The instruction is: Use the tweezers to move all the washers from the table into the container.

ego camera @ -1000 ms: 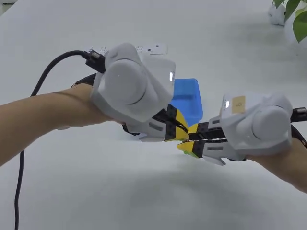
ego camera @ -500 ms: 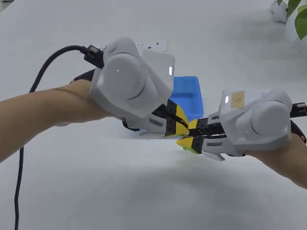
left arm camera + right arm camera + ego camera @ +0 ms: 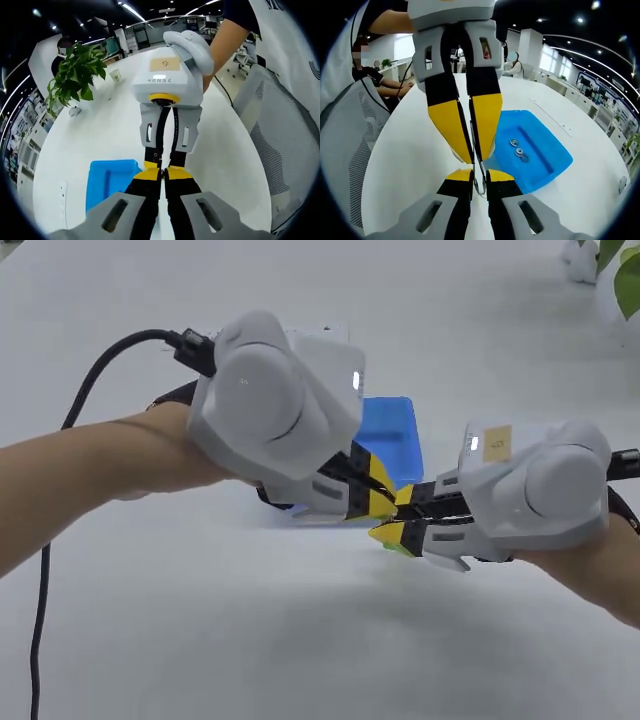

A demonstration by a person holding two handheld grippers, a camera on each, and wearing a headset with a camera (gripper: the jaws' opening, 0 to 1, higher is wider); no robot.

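Note:
Above the white table my two grippers meet tip to tip. In the head view the left gripper comes from the left and the right gripper from the right. Thin metal tweezers run between both pairs of yellow fingertips in the right gripper view. There the left gripper hangs from above, shut on the tweezers' upper part. My right gripper is shut on their rounded end. The blue container lies just behind the tips, also seen as container with three washers inside. The left gripper view shows the left gripper facing the right gripper.
A black cable trails from the left gripper across the table. A white power strip lies behind the container. A potted plant stands at the table's far corner. A mesh chair is beside the table.
The two grippers stay tip to tip over the same spot. Only the head camera has shifted slightly.

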